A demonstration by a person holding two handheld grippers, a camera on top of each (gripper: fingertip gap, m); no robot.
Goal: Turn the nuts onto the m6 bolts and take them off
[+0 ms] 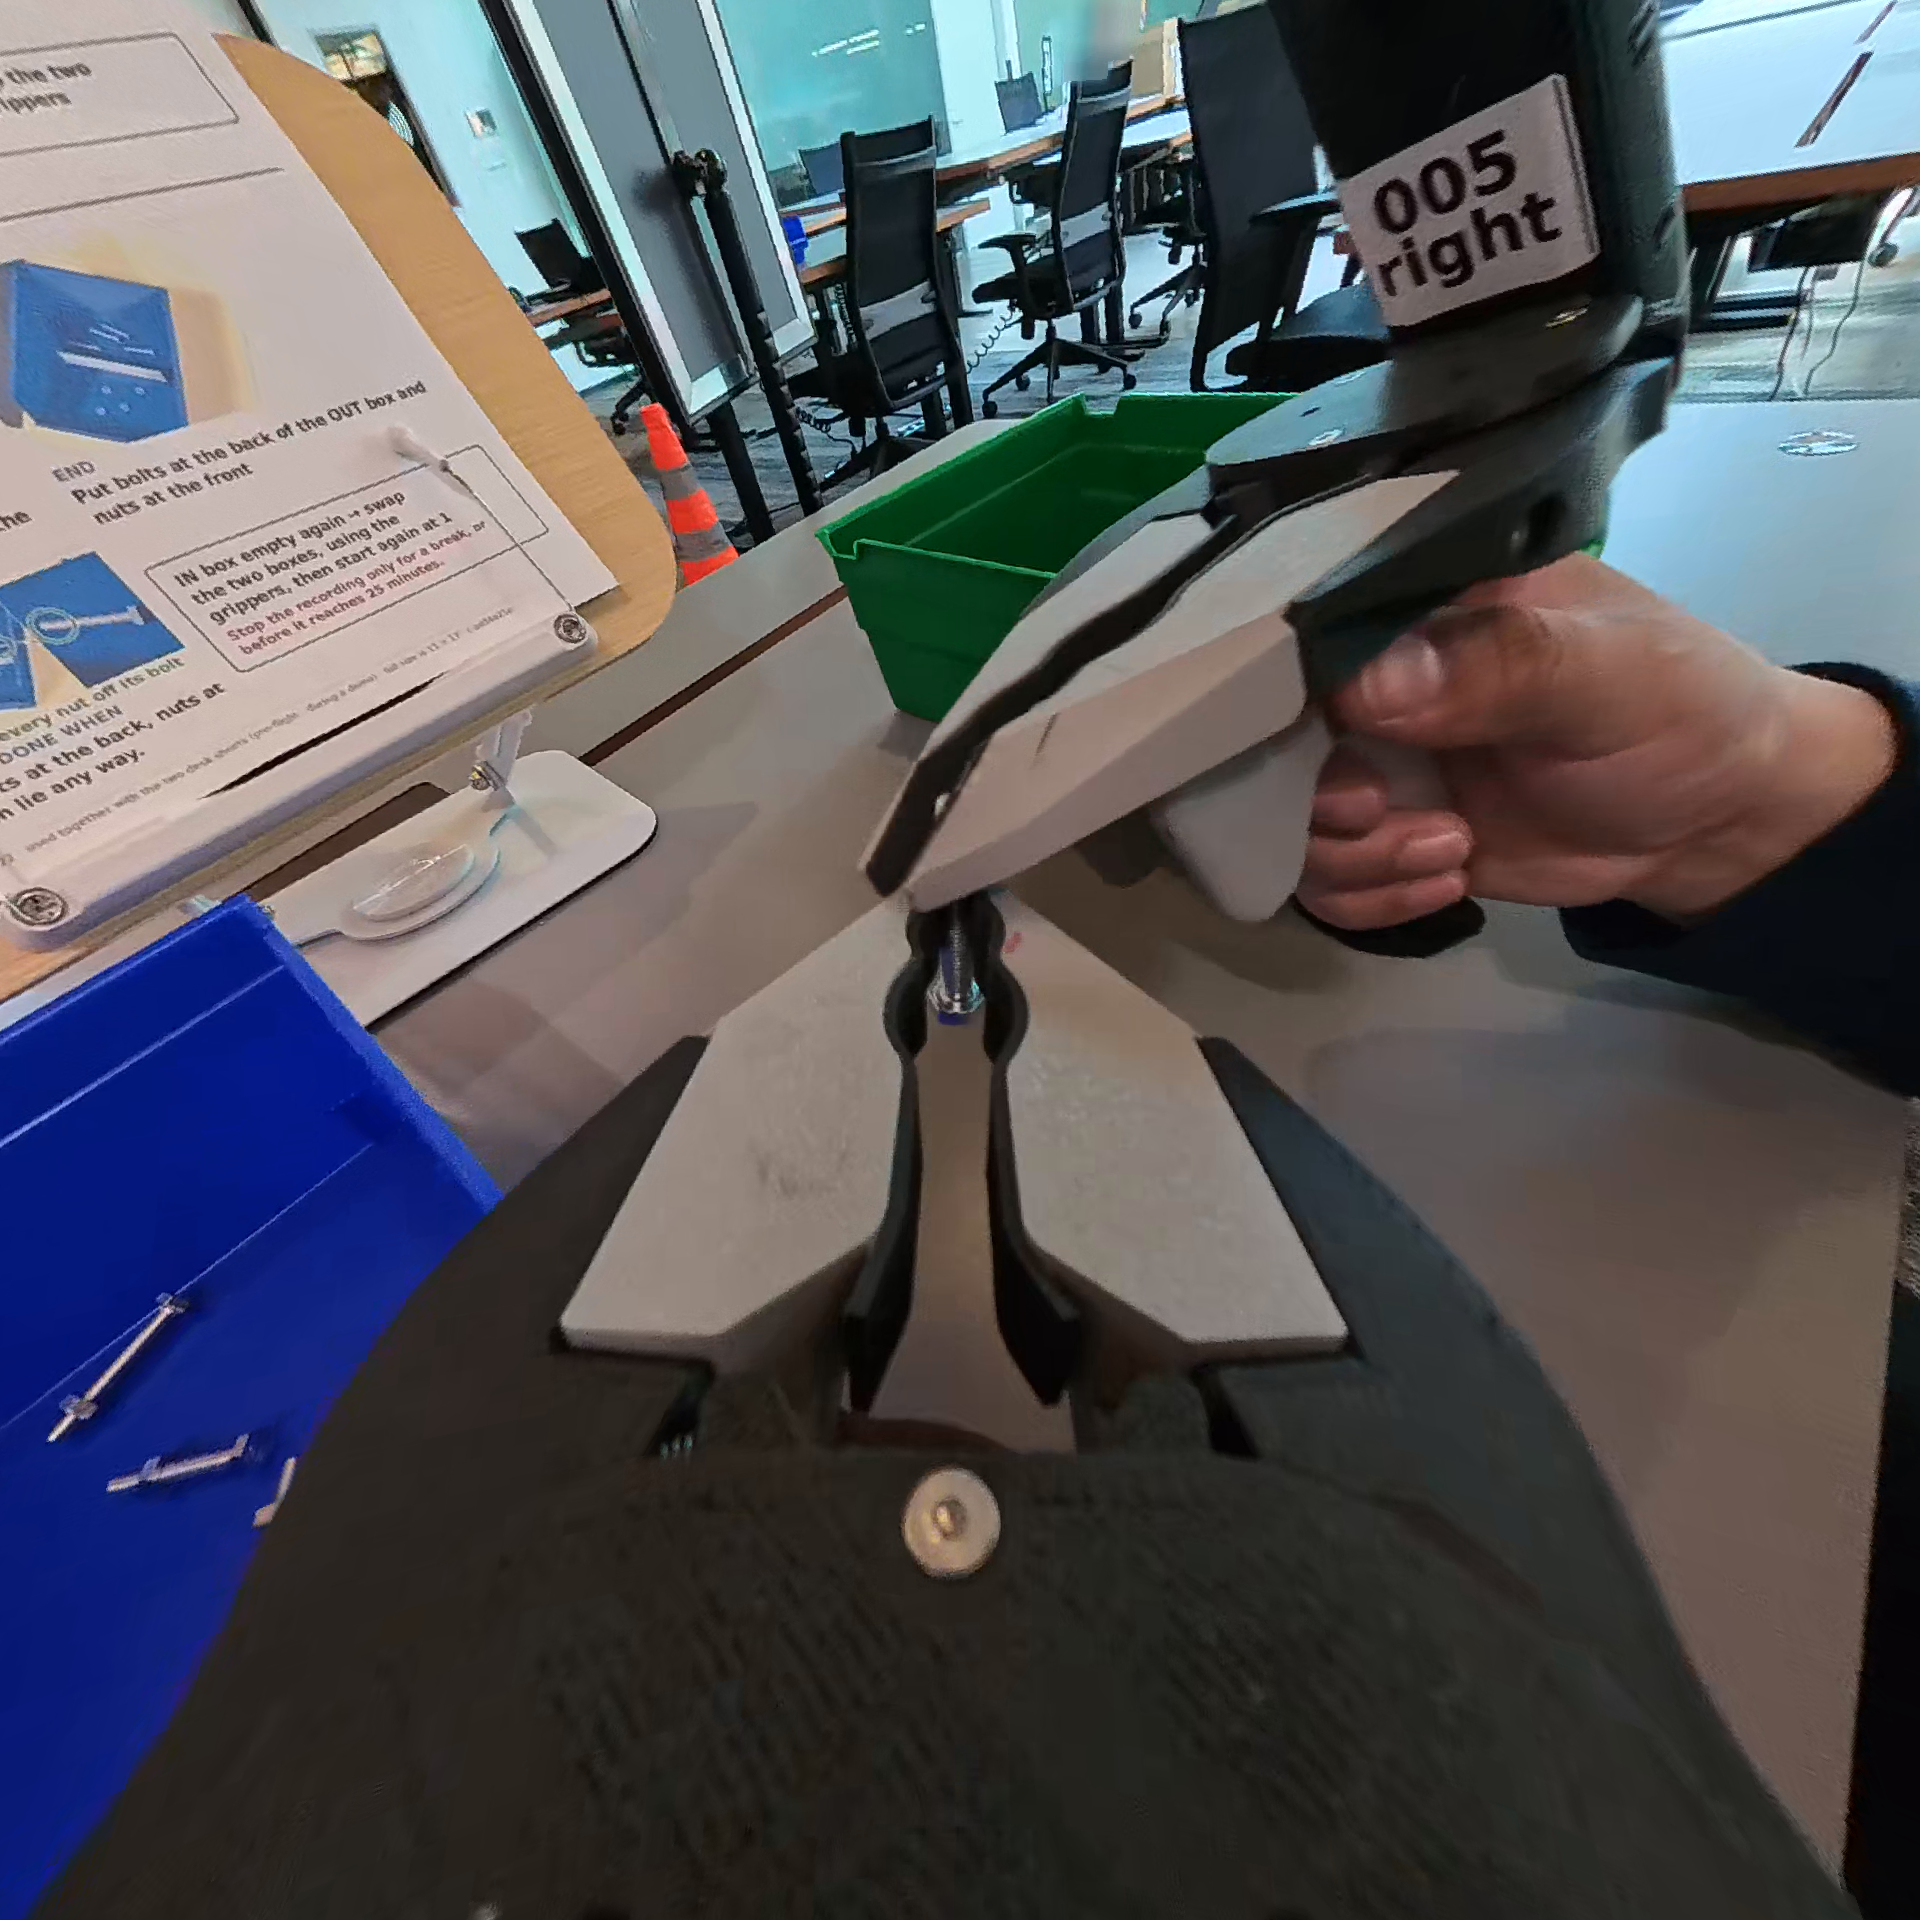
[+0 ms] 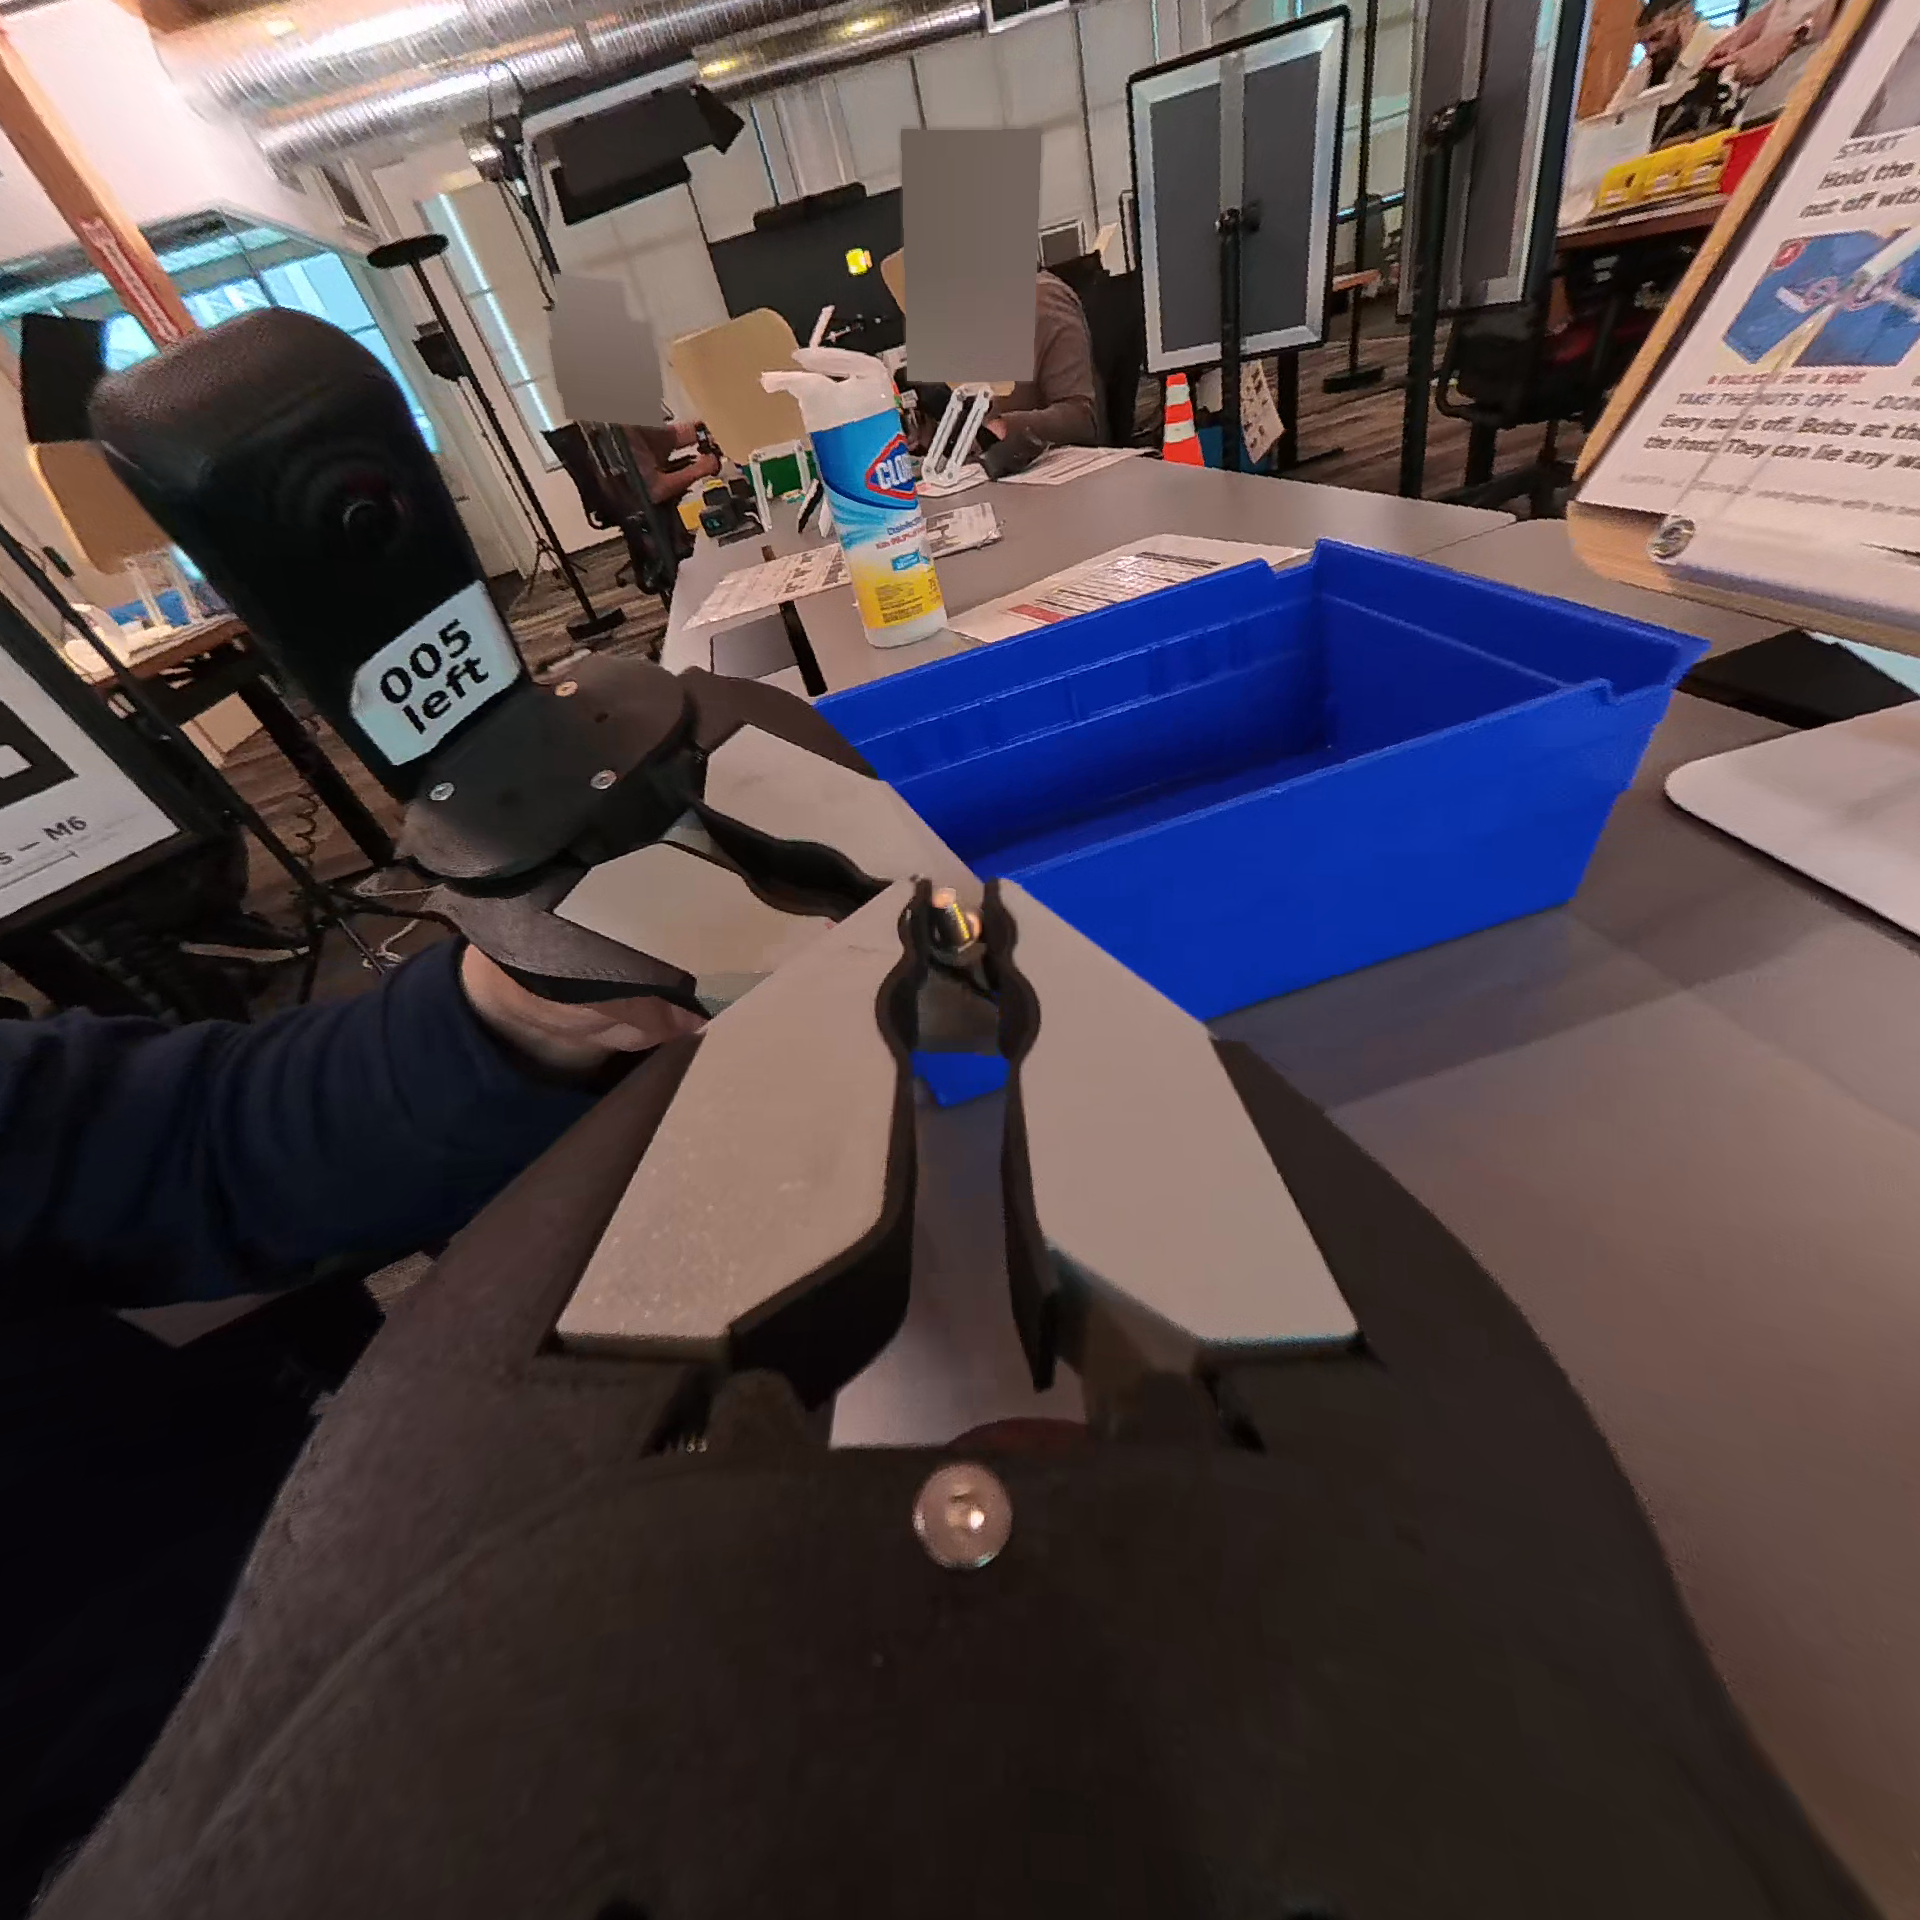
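In the left wrist view, the left gripper (image 1: pixel 954 997) is closed on a short silver threaded bolt (image 1: pixel 950 971), which stands between the black inner edges of its grey fingers (image 1: pixel 821 1164). The tip of the right gripper (image 1: pixel 940 883) comes down from above and meets the top end of this bolt. In the right wrist view, the right gripper (image 2: pixel 956 935) is also nearly closed and pinches a small silver piece, probably the nut (image 2: pixel 958 925), on the bolt's end. The thread between them is mostly hidden, so one cannot tell whether the nut goes on or comes off.

The step in hand seems to be the turning of the nut while the left gripper holds the bolt firm. The next move probably calls for a rotation of the right wrist, kept in line with the bolt.

Just to the left, the blue plastic bin (image 1: pixel 208 1164) holds several more bolts (image 1: pixel 120 1361). Farther back on the grey table (image 1: pixel 1558 1195) stands a green plastic bin (image 1: pixel 966 582).
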